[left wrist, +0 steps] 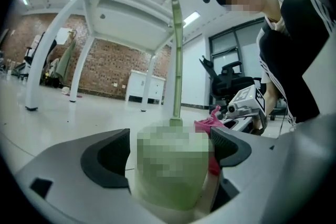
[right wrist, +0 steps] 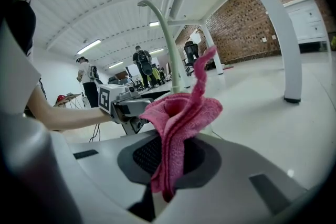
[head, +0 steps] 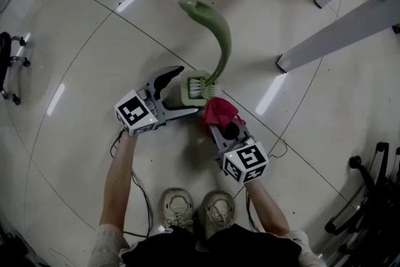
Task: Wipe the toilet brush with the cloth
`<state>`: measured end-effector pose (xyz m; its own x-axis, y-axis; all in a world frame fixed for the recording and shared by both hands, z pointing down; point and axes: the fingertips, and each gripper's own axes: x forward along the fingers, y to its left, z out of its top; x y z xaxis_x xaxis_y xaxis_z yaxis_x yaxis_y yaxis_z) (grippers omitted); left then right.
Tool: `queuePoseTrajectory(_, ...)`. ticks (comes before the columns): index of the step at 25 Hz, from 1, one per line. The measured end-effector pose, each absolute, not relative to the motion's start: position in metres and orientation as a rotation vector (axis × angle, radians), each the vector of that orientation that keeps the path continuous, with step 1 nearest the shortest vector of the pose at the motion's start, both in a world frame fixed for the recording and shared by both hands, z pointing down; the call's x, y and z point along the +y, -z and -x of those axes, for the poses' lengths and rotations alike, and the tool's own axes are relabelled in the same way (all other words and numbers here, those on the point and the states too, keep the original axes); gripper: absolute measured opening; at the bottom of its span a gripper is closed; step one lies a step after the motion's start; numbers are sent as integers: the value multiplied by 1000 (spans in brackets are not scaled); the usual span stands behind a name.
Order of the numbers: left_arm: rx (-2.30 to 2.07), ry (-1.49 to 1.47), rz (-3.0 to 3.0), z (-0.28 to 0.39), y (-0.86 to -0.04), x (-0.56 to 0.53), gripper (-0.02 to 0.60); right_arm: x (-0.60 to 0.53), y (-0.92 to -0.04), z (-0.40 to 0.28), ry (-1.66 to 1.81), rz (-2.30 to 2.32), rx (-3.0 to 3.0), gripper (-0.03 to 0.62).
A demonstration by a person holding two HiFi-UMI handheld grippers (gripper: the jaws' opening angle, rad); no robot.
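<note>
Pale glossy floor (head: 75, 34) all round, seen from straight above. Over at nine o'clock, the left gripper (left wrist: 167, 153) has its jaws spread wide and released. The green holder (head: 186, 95) stands between them, with the pads clear of it as far as that gripper's own view shows. Dead centre now: the holder sits on the floor with white bristles showing inside, and the toilet brush (head: 220, 40) handle curves away towards twelve o'clock. At four o'clock of the holder comes the red cloth (head: 220, 110), bunched up and clamped tight in the right gripper (head: 217, 127), which reaches in from five o'clock. The cloth is right beside the brush head and possibly touching it, which is hard to call from up here. My read is that the wiping has barely begun: the cloth is in hand, the brush stands free, and the handle and head are both left to do.
</note>
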<state>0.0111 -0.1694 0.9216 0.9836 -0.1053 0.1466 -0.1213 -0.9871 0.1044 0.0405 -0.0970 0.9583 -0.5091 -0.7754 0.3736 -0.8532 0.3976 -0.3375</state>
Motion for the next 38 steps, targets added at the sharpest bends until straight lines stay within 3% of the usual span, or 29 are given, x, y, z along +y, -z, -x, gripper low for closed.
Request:
queuePoseTrajectory(17,-86,-222,-2993,-10,-918,-145,453,-113,-962,-66,-702,-1536,-2435,31)
queuePoseTrajectory(29,-89,-90,-2945,-1,-909,-97,453,-156,-962,-92,-430,-1486,-2325,32)
queuePoseTrajectory(38,-99,-133,-3002,-12,-905,-147,453,-115,-947,-83,-519,-1554,-2327,32)
